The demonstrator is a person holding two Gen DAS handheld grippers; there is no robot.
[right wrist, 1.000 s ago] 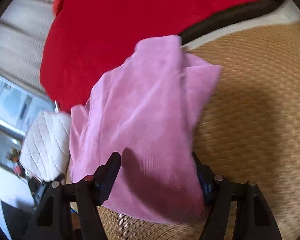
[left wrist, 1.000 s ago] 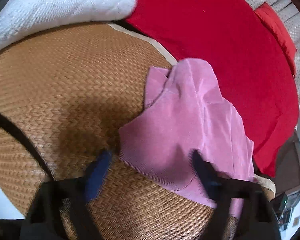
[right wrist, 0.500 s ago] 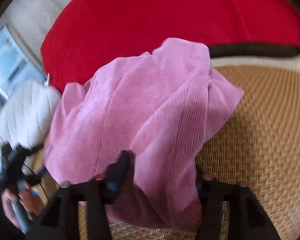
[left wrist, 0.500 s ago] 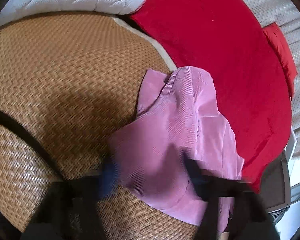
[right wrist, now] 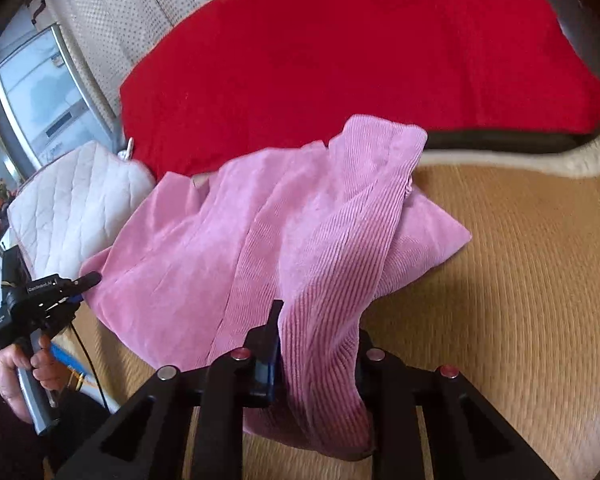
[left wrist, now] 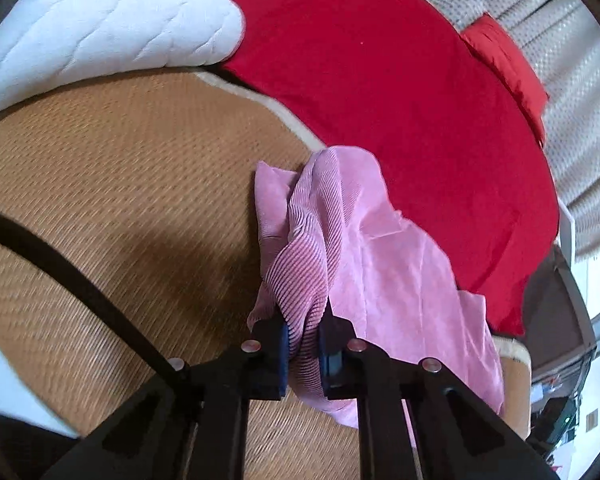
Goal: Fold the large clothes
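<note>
Both my grippers now pinch the pink garment [left wrist: 384,264] on the woven mat [left wrist: 112,184].

A second ago my left gripper [left wrist: 303,334] hung with its jaws wide apart over the garment's near edge; now they have closed on a bunched ridge of the ribbed cloth, which rises off the mat between them. My right gripper [right wrist: 316,344] was also spread over the cloth and now has a thick fold clamped between its jaws, the cloth draping over and hiding the right one. In the right wrist view my left hand [right wrist: 24,368] grips its tool at the garment's far corner. I count one pink garment, one mat, one red blanket [left wrist: 380,80] behind it, one red pillow [left wrist: 508,64], and one white quilted cover [left wrist: 100,28] in the left view.
</note>
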